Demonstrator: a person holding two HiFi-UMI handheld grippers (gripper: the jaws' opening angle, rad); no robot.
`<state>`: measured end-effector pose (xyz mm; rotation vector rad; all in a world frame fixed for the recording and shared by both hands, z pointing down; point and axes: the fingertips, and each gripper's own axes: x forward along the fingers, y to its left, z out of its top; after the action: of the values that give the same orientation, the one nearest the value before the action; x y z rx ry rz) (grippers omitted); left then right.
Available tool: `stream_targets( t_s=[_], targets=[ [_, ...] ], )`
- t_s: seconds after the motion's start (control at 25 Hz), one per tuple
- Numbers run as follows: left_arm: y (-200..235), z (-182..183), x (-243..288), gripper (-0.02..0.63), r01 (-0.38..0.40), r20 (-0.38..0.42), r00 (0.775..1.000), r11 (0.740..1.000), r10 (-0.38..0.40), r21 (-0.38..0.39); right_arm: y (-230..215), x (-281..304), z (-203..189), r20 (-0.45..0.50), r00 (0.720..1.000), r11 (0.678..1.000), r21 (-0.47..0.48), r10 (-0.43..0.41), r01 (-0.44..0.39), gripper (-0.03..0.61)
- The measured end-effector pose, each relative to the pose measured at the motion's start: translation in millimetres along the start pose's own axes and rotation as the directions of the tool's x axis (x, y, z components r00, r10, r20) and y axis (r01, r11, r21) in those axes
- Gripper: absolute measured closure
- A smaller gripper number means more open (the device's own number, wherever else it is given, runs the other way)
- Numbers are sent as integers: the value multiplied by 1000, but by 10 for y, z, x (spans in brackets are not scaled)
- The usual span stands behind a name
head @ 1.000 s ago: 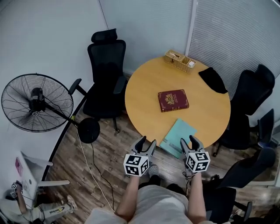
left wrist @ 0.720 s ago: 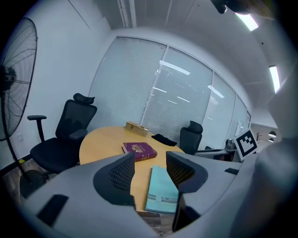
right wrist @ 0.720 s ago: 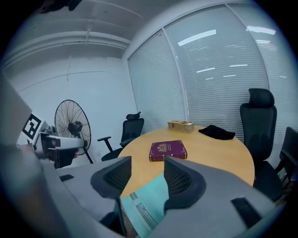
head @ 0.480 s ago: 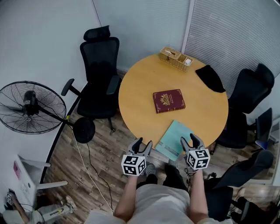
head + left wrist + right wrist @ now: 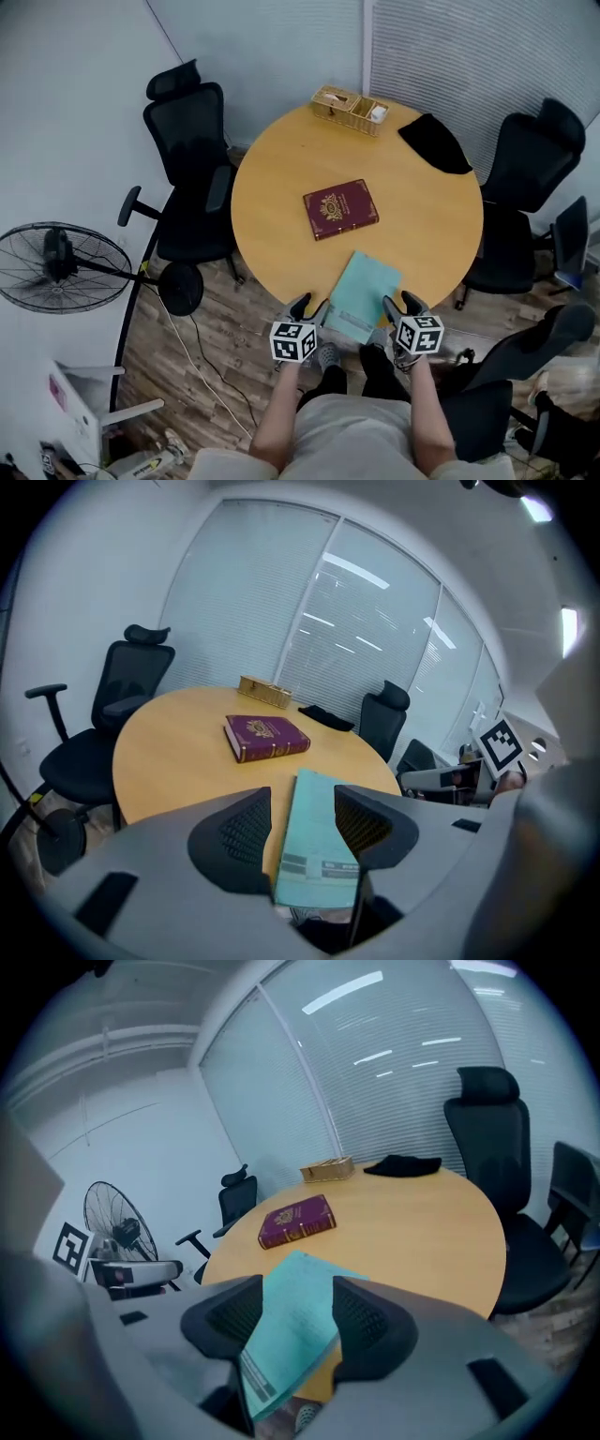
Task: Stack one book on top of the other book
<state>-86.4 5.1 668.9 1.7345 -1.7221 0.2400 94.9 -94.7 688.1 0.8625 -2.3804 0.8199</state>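
Teal book (image 5: 361, 296) lies slantwise at the near edge of the round tabletop (image 5: 272, 211), its near end jutting past the rim. The maroon book (image 5: 341, 208) rests flat at the tabletop's centre, apart from it. The left tongs (image 5: 310, 307) and right tongs (image 5: 402, 305) flank that jutting end. Both are released and grasp nothing. The right pair has just been spreading, the teal cover showing through its gap, unpinched.
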Motion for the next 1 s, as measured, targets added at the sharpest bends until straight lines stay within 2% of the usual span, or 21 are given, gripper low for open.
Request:
stream_targets(
  t_s=[0.2,0.4,0.52,0.72,0.84,1.0],
  targets=[
    [-56,-206,463,387,66,-114,992,996,-60,55,-62,101,-464,-60,998,992,125,-2,10,341],
    [-78,-460,806,387,123,-241,965,989,-101,78,-84,229,-763,-113,993,978,207,13,11,340],
    [-44,-535,925,387,143,-279,954,986,-113,90,-63,321,-875,-150,989,980,196,13,17,339],
    [-7,-664,1079,387,183,-351,925,980,-145,77,-116,419,-970,-160,987,958,278,-26,70,339],
    [-2,-775,1112,387,191,-393,908,979,-147,75,-128,459,-1090,-182,982,950,294,-57,109,341],
    [-58,-848,1128,399,190,-411,899,980,-151,56,-106,452,-1141,-188,978,930,333,-94,154,391]
  ],
)
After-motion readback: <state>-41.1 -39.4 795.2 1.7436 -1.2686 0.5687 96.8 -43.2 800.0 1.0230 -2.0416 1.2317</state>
